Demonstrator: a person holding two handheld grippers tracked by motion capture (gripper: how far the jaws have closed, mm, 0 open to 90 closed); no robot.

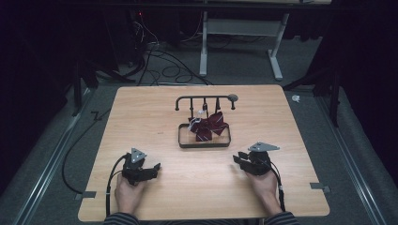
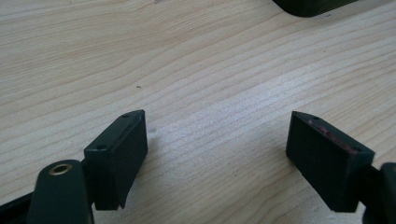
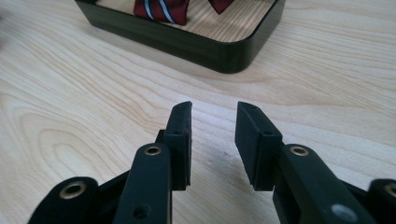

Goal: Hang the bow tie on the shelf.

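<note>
Dark red striped bow tie (image 1: pixel 210 124) in black tray (image 1: pixel 204 145), mid-tabletop (image 1: pixel 155 108), beyond both tools: left tool (image 1: pixel 154 169) jaws spread wide, right tool (image 1: pixel 237 158) jaws slightly parted, both empty.

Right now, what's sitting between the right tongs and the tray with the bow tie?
Nothing: in the right gripper view, bare wooden table runs from the right tongs to the tray holding the bow tie.

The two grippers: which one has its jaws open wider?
The left gripper; its own view shows a broad stretch of table between the jaws, while the right gripper leaves a narrow gap.
</note>
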